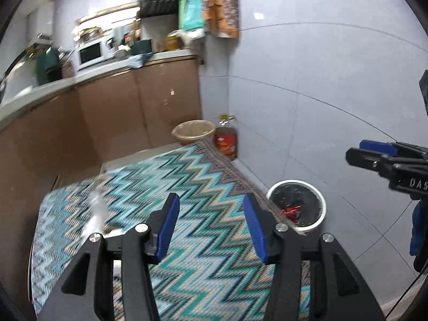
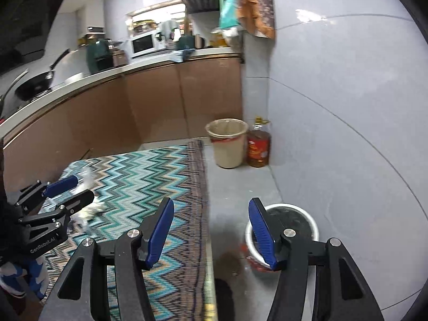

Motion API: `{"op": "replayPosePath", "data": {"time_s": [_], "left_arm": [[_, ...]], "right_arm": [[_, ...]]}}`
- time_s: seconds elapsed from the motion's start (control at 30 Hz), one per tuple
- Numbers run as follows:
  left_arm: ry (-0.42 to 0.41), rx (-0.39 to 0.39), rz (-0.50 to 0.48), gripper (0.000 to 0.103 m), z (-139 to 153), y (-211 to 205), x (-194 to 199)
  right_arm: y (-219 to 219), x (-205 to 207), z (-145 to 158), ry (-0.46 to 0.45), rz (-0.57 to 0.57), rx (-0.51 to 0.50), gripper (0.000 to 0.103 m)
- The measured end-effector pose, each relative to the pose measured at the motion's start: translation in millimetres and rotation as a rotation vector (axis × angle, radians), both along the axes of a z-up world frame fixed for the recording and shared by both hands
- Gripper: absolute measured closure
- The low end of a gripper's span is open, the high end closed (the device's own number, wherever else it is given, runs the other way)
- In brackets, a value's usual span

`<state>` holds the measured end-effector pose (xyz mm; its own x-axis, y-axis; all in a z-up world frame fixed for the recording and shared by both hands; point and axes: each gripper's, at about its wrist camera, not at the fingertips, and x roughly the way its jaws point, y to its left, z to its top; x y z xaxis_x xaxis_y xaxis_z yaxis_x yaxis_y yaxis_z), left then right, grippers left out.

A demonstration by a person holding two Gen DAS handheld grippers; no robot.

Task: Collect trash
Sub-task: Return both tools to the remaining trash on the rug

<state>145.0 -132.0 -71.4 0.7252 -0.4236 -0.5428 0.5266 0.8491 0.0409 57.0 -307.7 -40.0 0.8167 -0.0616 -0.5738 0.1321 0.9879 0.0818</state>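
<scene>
A white trash bin (image 1: 297, 206) with a black liner stands on the grey floor by the wall, and a red wrapper (image 1: 291, 210) lies inside it. My left gripper (image 1: 211, 224) is open and empty above the zigzag-patterned cloth (image 1: 165, 182). A blurred clear plastic piece (image 1: 96, 208) lies on the cloth to its left. In the right wrist view my right gripper (image 2: 211, 227) is open and empty, with the white trash bin (image 2: 294, 214) just behind its right finger. Crumpled white trash (image 2: 91, 208) lies on the cloth beside the left gripper (image 2: 84, 187). The right gripper (image 1: 354, 150) shows at the right edge.
A beige bin (image 2: 228, 141) and an oil bottle (image 2: 258, 147) stand in the far corner. Brown kitchen cabinets (image 2: 160, 107) with a crowded worktop run along the left. A grey tiled wall (image 2: 347, 107) closes the right side.
</scene>
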Motion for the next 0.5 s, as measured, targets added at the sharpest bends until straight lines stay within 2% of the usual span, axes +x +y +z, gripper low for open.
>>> {"op": "replayPosePath", "data": {"time_s": [0.37,0.5], "left_arm": [[0.072,-0.056,0.242,0.055,-47,159,22],[0.123,-0.078,0.287,0.055,-70,192,31]], "right_arm": [[79,39,-17,0.045,0.172,0.019,0.047],[105,56,-28,0.068,0.231,0.032,0.047]]}}
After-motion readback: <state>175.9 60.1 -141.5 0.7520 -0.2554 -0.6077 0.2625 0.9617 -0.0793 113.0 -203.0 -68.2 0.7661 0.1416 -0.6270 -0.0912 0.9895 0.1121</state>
